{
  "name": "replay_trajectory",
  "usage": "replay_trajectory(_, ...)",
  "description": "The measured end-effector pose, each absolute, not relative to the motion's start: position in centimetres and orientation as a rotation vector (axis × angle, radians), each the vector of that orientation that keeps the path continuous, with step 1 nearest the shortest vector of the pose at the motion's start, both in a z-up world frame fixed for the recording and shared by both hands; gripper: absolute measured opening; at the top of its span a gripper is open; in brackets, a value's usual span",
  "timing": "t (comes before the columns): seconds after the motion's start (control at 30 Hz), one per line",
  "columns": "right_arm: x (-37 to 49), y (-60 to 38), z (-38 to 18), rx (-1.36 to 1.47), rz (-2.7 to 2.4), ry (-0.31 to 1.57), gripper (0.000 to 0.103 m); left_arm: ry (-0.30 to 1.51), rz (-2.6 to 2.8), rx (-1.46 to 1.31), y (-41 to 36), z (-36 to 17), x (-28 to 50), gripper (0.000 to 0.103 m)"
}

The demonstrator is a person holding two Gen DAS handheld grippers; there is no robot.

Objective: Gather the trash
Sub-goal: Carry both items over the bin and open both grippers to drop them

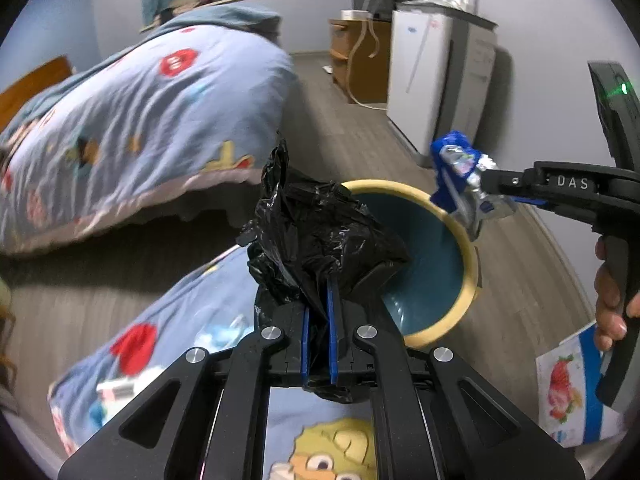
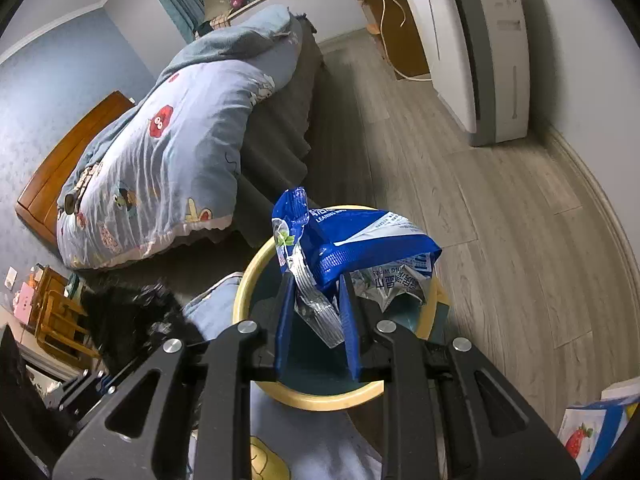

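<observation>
- Hanging right over the trash bin (image 2: 276, 392), the blue wipes wrapper (image 2: 352, 248) sits pinched in the right tongs (image 2: 316, 320).
- Squeezed tight on a black plastic bag (image 1: 316, 236), the left tongs (image 1: 320, 340) wait beside the rim.

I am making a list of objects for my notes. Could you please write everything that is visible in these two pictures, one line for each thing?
black plastic bag: one, black, crumpled, clamped in the left gripper, beside the bin
wrapper: one, blue and silver, held over the bin by the right gripper
bin: one, cream rim, teal inside, on the floor
bed: one, light blue cartoon quilt, wooden frame, far left
white appliance: one, white and grey, against the right wall
wooden cabinet: one, brown, beside the appliance
strawberry box: one, white and blue, lower right
left gripper: one, black, shut on the bag
right gripper: one, black, shut on the wrapper
hand: one, on the right gripper's handle
</observation>
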State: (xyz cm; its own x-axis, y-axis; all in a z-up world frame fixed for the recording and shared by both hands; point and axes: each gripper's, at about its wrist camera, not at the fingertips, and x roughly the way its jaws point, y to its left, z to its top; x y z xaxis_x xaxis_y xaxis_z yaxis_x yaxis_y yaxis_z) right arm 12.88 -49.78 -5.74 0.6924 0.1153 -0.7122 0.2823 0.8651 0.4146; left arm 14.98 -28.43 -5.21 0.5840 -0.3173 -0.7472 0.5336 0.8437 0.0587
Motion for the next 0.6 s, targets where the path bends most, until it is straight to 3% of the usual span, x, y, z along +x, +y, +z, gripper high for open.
replay_trajectory(0.6, 15.4, -50.9, -10.0, 0.707, 0.012, 0.876, 0.023, 0.807, -0.471, 0.396, -33.2, -10.9, 18.5, 0.008)
